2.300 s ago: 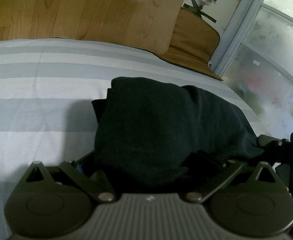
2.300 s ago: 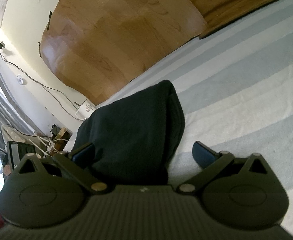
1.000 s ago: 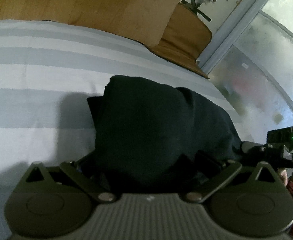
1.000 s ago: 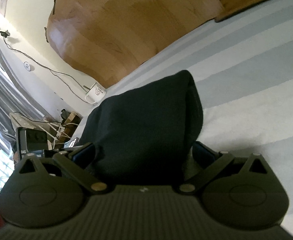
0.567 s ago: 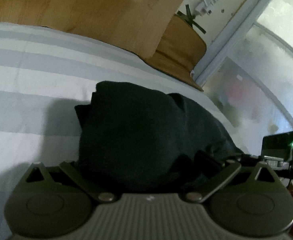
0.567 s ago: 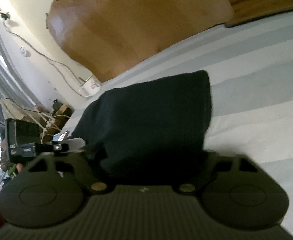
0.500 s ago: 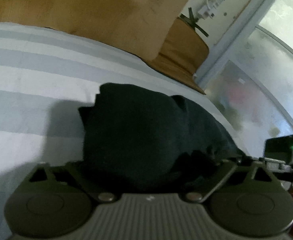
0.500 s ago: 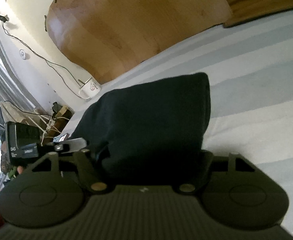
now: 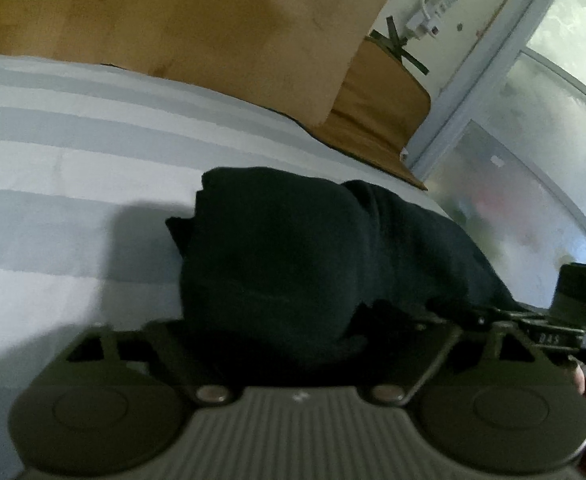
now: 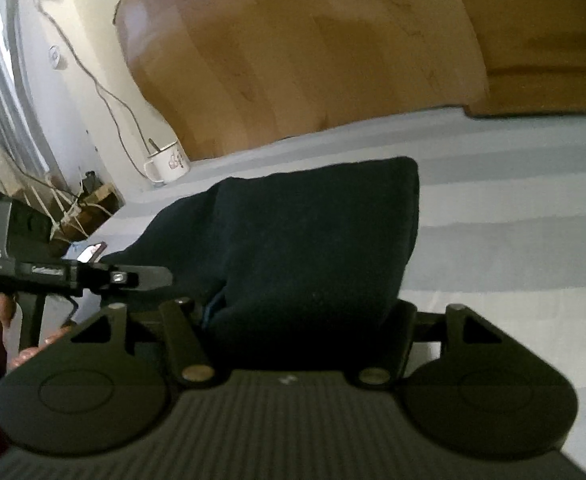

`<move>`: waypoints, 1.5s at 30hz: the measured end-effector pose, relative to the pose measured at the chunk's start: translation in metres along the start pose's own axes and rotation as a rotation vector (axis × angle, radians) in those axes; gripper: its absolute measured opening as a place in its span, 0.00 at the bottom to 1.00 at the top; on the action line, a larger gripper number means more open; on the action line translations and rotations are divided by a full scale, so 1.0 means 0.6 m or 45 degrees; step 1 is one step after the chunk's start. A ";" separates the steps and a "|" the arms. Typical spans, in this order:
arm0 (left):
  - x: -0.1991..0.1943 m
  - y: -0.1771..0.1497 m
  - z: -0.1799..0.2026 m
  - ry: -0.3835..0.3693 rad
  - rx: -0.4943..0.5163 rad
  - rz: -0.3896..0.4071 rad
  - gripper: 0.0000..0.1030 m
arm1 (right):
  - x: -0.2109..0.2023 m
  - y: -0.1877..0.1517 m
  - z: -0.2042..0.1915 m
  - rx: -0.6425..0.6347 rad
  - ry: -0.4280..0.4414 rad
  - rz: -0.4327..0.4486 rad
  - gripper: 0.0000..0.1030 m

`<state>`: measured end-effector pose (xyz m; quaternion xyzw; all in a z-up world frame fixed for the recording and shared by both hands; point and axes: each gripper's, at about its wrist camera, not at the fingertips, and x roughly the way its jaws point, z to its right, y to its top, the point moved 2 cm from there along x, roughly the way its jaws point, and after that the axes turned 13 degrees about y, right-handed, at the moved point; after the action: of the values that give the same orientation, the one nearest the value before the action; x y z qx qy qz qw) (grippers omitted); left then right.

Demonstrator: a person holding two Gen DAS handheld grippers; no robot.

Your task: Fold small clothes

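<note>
**Left wrist view.** The left gripper sits at the near edge of a dark folded garment, which lies on a grey-and-white striped bedsheet below a wooden headboard. Its linkage arms are spread wide and its jaws have just been opening. The cloth lies between them and covers the fingertips, so it cannot be told whether the pads press on it.

**Centre.** The garment is a compact, rounded bundle several layers thick. Its far corner is squared off and its near edge reaches both tools.

**Right wrist view.** The right gripper meets the same garment from the other end. Its jaws are at a middling width and have just been opening slightly. One finger stands close against each side of the bundle, but it cannot be told whether they pinch it. An enamel mug stands beyond the mattress edge.

**Step in hand (judged).** The folding looks essentially finished, and the bundle is being squared and pressed.

**Next move (judged).** Both tools should open fully and draw back level, clear of the top layer, so the fold is not dragged open.
</note>
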<state>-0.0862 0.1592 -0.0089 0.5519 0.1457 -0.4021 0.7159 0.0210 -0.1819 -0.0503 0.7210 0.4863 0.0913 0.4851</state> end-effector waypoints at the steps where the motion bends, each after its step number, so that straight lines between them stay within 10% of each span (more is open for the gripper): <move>1: -0.002 0.003 -0.001 0.016 0.005 -0.013 1.00 | -0.003 0.001 0.004 0.034 0.011 -0.010 0.73; 10: 0.006 0.018 -0.021 -0.118 -0.132 -0.122 1.00 | -0.032 0.002 0.067 0.480 0.235 -0.018 0.87; 23: 0.030 0.014 0.000 -0.154 -0.138 -0.062 0.98 | 0.022 0.002 0.019 0.297 0.160 -0.030 0.63; 28: 0.015 0.019 0.010 -0.035 -0.112 -0.035 0.63 | 0.016 0.012 -0.045 -0.009 0.085 -0.013 0.58; 37: -0.008 0.032 -0.004 -0.012 -0.100 0.045 0.59 | 0.036 0.009 -0.059 -0.119 0.036 -0.010 0.58; 41: 0.005 0.027 -0.005 0.025 -0.084 0.025 0.62 | 0.044 0.008 -0.022 0.068 0.048 -0.023 0.58; 45: 0.001 0.034 -0.007 0.081 -0.059 0.036 0.97 | 0.041 0.001 -0.016 0.131 0.068 -0.013 0.58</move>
<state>-0.0698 0.1639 0.0031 0.5497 0.1700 -0.3707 0.7291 0.0284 -0.1565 -0.0535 0.7398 0.5069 0.0828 0.4347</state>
